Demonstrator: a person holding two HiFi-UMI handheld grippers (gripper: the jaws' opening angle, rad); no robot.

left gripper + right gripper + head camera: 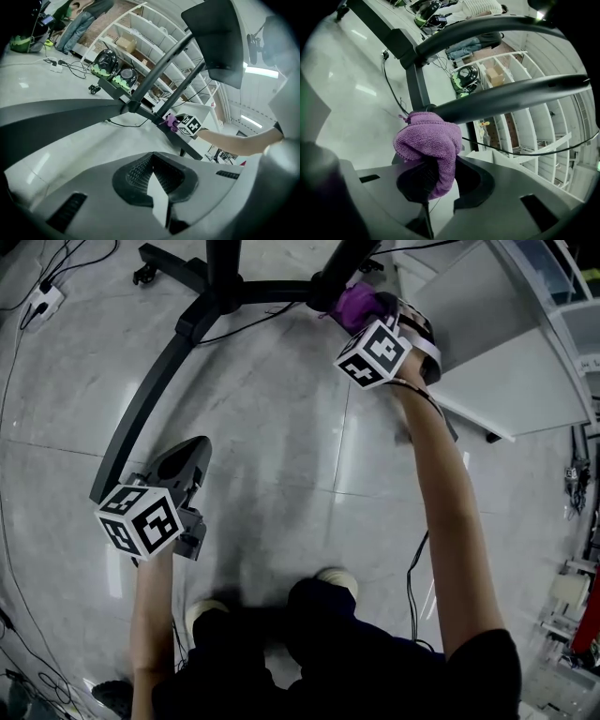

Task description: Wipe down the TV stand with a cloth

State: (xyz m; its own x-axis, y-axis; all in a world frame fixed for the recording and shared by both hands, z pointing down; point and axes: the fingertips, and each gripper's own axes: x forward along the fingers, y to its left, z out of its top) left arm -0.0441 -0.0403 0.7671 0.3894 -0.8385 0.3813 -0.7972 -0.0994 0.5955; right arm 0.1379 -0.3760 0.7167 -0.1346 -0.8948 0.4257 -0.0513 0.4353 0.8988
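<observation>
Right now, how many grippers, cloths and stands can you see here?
Grey plastic hand-held gripper: 2 (left hand-held gripper, right hand-held gripper)
Purple terry cloth: 1
Black metal TV stand: 1
Total: 4

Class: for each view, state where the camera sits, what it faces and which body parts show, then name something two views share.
Head view: on the head, facing down at floor and stand; arms, legs, left gripper, right gripper show.
Left gripper view: on left gripper, facing stand; right forearm shows.
Right gripper view: on right gripper, facing the clamped cloth; no body.
Shared: cloth, in all three.
</observation>
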